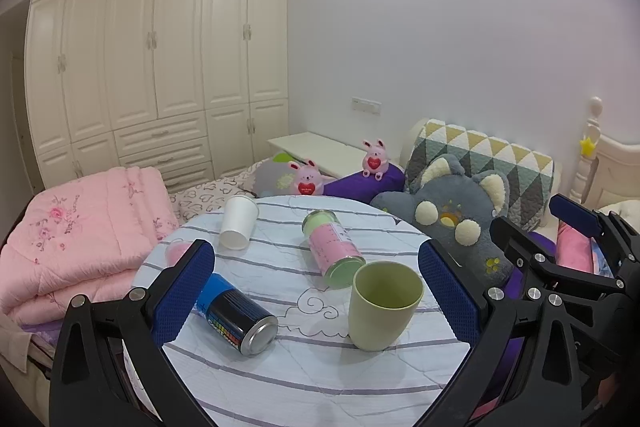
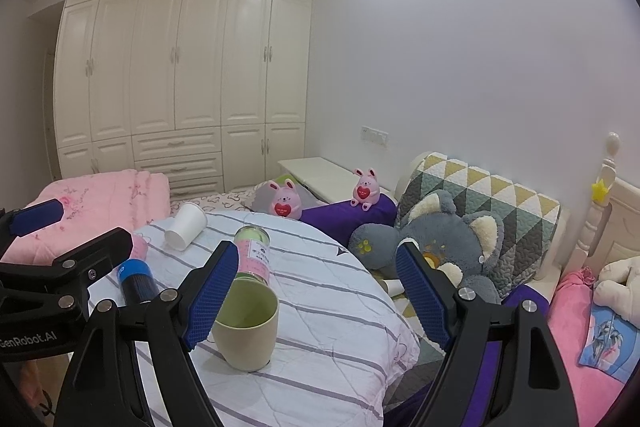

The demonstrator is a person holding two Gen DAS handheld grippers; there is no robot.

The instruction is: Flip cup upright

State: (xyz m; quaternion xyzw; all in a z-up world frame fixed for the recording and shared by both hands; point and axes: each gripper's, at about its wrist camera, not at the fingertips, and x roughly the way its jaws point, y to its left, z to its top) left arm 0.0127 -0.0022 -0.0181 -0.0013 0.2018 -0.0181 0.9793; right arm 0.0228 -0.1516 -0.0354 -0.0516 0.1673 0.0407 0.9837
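Note:
A pale green cup [image 1: 382, 305] stands upright, mouth up, on the round table [image 1: 304, 379] covered with a striped cloth. It also shows in the right wrist view [image 2: 247, 327], just right of the left blue pad. My left gripper [image 1: 316, 291] is open and empty, with the cup between its fingers but nearer the right one. My right gripper [image 2: 316, 297] is open and empty, hovering over the table's right edge. A white paper cup [image 1: 239, 221] lies on its side at the table's far left, and also appears in the right wrist view [image 2: 185, 226].
A dark blue can [image 1: 240, 319] and a pink-and-green can [image 1: 333, 247] lie on their sides on the table. A folded pink quilt [image 1: 80, 239] sits left. A grey plush [image 1: 452, 219], pink bunnies [image 1: 306, 179] and pillows crowd the bed behind and right.

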